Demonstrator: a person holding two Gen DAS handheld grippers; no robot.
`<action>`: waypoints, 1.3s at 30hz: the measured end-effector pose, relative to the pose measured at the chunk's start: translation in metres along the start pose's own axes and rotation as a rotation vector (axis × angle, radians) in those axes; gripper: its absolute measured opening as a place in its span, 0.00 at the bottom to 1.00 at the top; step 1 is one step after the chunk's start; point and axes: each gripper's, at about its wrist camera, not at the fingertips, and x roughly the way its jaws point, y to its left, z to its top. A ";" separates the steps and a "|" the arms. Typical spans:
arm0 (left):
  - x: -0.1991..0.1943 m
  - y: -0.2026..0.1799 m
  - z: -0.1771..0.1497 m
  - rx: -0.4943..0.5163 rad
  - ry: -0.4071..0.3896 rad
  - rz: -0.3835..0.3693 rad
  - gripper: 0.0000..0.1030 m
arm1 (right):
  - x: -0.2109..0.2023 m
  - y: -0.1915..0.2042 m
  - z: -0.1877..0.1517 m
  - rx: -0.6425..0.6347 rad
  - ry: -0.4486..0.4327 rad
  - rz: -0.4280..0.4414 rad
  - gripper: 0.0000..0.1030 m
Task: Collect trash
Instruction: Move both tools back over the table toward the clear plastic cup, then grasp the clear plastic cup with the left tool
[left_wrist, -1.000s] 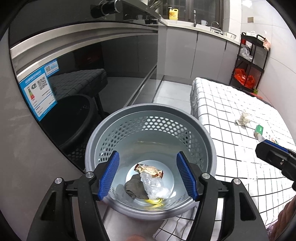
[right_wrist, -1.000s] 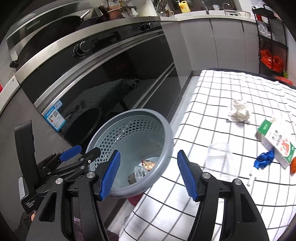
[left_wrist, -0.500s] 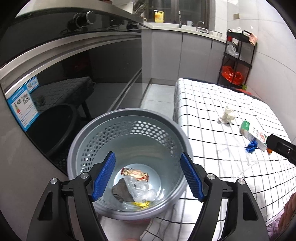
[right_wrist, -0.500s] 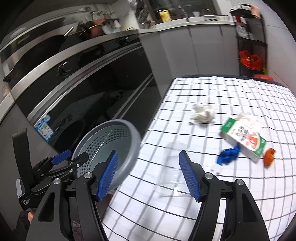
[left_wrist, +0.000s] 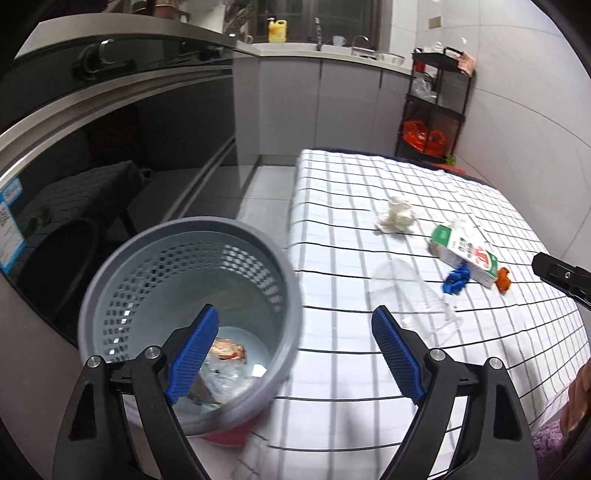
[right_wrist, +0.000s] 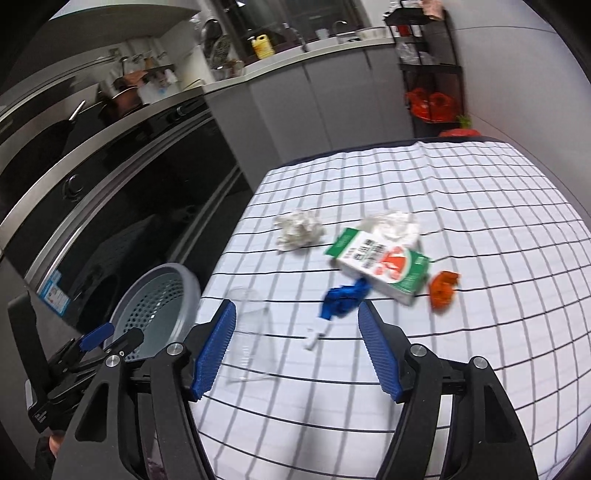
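Left gripper (left_wrist: 291, 354) spread, jaws just opening, nothing gripped. Right gripper (right_wrist: 295, 350) spread, empty. Trash bin (left_wrist: 110, 280) beside table (left_wrist: 351, 177). Clear cup (right_wrist: 251, 343) upright nearby; toppling risked if clipped by finger.

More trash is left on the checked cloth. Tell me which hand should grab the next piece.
Right. The right gripper faces the crumpled blue wrapper with open, empty jaws; the left gripper, jaws just widened, sits by the grey perforated bin.

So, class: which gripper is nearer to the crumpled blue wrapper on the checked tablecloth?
Right. The right gripper hangs just short of the blue wrapper, jaws open and lined up on it. The left gripper sits further back by the grey bin, open and empty, its jaws just widened.
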 end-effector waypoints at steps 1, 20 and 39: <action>0.003 -0.006 0.000 0.004 0.005 -0.011 0.81 | -0.001 -0.003 0.000 0.005 -0.002 -0.006 0.64; 0.047 -0.081 0.004 -0.016 0.112 -0.131 0.87 | -0.009 -0.057 -0.002 0.058 0.002 -0.085 0.65; 0.095 -0.096 0.001 -0.059 0.257 -0.123 0.72 | -0.009 -0.066 -0.002 0.055 0.017 -0.088 0.65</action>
